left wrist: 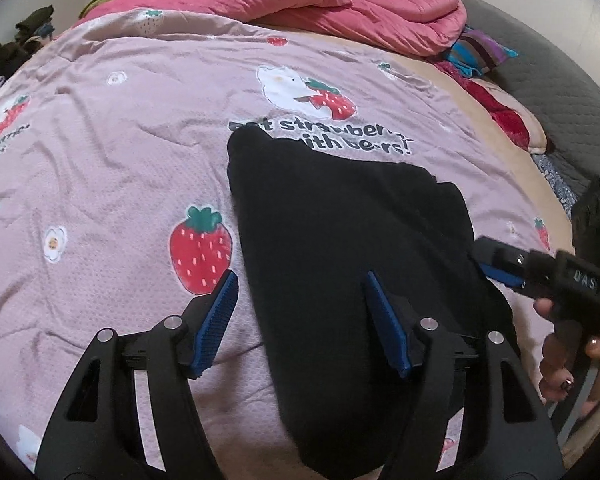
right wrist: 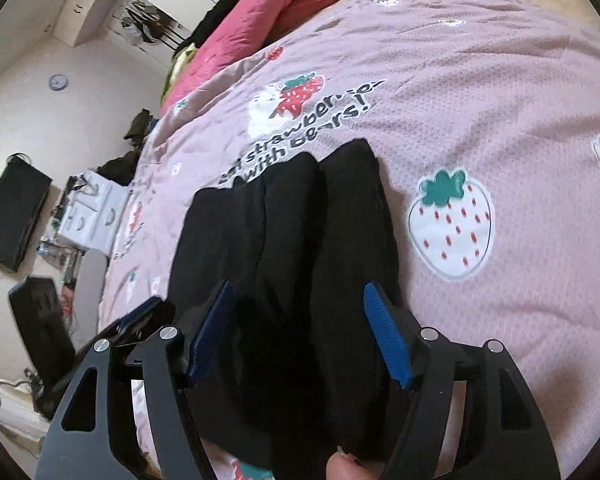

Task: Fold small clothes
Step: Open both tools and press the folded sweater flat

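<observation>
A black garment (left wrist: 348, 248) lies folded in a long strip on the pink strawberry-print bedspread (left wrist: 120, 160). My left gripper (left wrist: 300, 280) is open just above the garment's left edge, one blue pad over the sheet and one over the cloth. In the right wrist view the same garment (right wrist: 300, 220) shows several lengthwise folds. My right gripper (right wrist: 298, 292) is open over its near end, empty. The right gripper also shows at the right edge of the left wrist view (left wrist: 500, 268), beside the garment.
A rumpled pink quilt (left wrist: 340, 4) and striped and red cloths (left wrist: 484, 52) lie at the far side of the bed. The grey mattress edge (left wrist: 560, 92) is on the right. The floor (right wrist: 40, 200) beside the bed holds black cases and a white box (right wrist: 92, 212).
</observation>
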A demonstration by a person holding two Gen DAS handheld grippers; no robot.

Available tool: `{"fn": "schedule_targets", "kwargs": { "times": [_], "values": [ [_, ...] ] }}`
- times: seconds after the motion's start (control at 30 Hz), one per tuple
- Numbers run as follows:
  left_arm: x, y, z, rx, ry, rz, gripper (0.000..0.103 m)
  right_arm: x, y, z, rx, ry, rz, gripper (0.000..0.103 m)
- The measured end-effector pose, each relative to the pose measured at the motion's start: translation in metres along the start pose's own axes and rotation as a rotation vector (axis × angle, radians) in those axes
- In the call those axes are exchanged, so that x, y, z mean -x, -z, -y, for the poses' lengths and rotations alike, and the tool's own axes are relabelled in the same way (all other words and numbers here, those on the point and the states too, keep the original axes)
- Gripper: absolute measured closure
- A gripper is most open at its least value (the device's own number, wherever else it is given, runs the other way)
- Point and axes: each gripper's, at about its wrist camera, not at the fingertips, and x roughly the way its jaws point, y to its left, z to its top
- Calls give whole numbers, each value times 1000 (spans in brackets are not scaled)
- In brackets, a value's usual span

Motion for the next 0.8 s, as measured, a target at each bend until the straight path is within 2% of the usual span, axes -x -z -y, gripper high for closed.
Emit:
{"fn": "schedule_targets", "kwargs": {
  "times": [0.13,0.23,0.3,0.4,0.43,0.47,0.53,0.6,0.7,0.73,0.8],
  "values": [
    [-2,1,0,14,8,1,42,0,-3,-4,18,89,28,37],
    [-1,2,1,2,-6,10,40,3,-6,-4,21,111,66,36],
    [0,3,3,-16,-21,20,40,-1,-6,-9,69,109,49,38],
    [-2,3,6,-38,-30,21,40,-12,-4,-16,123,107,5,64],
    [-2,3,7,-41,-29,20,40,-17,-3,-19,141,88,-5,77],
    [-3,3,7,-41,-27,19,40,-19,-3,-21,156,87,-4,82],
    [-3,2,8,-39,-22,15,39,-17,-1,-24,190,101,12,91],
    [-3,2,9,-39,-21,12,39,-8,-1,-23,205,106,37,94],
    [-2,3,16,-61,-2,7,38,20,-5,-21,228,122,128,96],
    [-1,4,20,-81,-2,9,36,24,-6,-20,238,136,151,101],
    [-2,7,24,-105,-13,3,36,19,-6,-16,254,165,133,101]
  ]
}}
